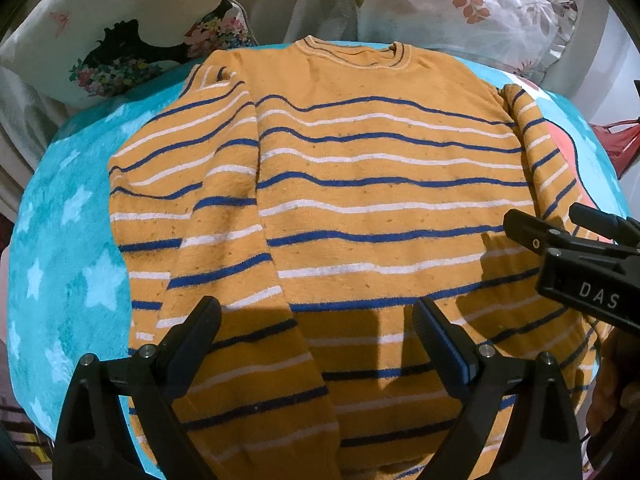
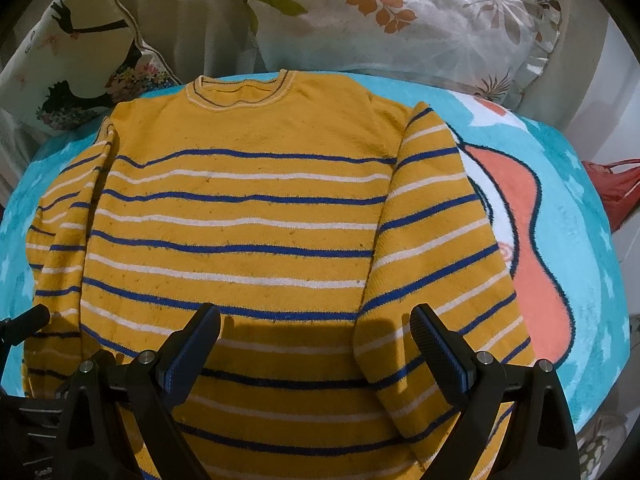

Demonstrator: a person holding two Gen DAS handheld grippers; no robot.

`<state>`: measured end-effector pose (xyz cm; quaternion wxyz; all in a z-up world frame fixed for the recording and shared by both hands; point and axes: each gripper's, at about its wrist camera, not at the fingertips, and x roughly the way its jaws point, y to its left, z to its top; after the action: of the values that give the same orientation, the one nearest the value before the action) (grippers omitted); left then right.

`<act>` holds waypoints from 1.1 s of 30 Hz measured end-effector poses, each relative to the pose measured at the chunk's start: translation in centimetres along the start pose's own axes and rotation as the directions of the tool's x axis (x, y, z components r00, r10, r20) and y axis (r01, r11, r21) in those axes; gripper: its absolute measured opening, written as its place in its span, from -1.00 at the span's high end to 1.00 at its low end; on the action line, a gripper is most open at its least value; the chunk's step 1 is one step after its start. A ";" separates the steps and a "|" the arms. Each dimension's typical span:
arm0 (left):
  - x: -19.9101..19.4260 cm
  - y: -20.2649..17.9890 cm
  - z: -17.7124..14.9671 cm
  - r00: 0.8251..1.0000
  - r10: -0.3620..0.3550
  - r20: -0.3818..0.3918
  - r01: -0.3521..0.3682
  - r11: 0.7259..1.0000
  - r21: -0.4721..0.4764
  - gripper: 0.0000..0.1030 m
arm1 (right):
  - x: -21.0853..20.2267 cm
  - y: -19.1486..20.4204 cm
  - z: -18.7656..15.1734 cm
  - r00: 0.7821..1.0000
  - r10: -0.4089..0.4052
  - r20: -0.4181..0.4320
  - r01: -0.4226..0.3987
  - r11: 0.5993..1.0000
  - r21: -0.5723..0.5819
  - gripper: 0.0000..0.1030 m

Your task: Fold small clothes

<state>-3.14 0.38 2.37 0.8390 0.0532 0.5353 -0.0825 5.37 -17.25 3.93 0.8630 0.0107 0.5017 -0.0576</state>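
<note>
Sweater: I'm looking down at a mustard sweater [image 1: 384, 184] with blue and white stripes, lying flat, collar [image 1: 356, 54] pointing away from me, on a turquoise star blanket [image 1: 72, 216].
Left sleeve: it's lying folded in over the body [image 1: 224, 232], running down toward the hem (looks like the first fold is done, judging by the lie).
Right sleeve: it's lying along the side seam [image 2: 432, 240], slightly overlapping the body, not tucked across yet.
Left gripper: I'm holding my left gripper [image 1: 316, 320] above the lower hem area, jaws spread wide, nothing between them, casting a shadow on the knit.
Right gripper: my right gripper [image 2: 316, 324] is hovering over the lower body near the right sleeve's cuff end, jaws also spread and empty; it's showing at the right edge of the left view too.
Why here: both are hanging near the bottom because the hem and right sleeve are probably the next grab spots.
Background: floral pillows [image 2: 400, 20] are sitting behind the collar (not part of the job).
Risk: thick knit may be bunching if I pinch one layer only.
</note>
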 end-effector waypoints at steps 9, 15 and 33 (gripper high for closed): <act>0.3 0.4 0.2 1.000 -0.006 -0.006 0.006 1.000 -0.014 -0.86 | 0.2 0.0 0.2 1.000 -0.005 -0.003 0.005 1.000 0.005 -0.89; 0.4 0.4 0.3 1.000 -0.007 -0.009 0.006 1.000 -0.019 -0.86 | 0.3 -0.2 0.3 1.000 -0.002 -0.006 0.002 1.000 0.004 -0.89; 0.1 3.1 -0.4 1.000 0.016 -0.009 -0.016 0.998 -0.061 -0.86 | 0.1 1.2 0.3 1.000 0.007 0.013 -0.007 1.000 -0.009 -0.89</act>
<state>-2.84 3.49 2.16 0.8384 0.0320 0.5409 -0.0591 5.81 -16.14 4.01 0.8664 0.0083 0.4965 -0.0523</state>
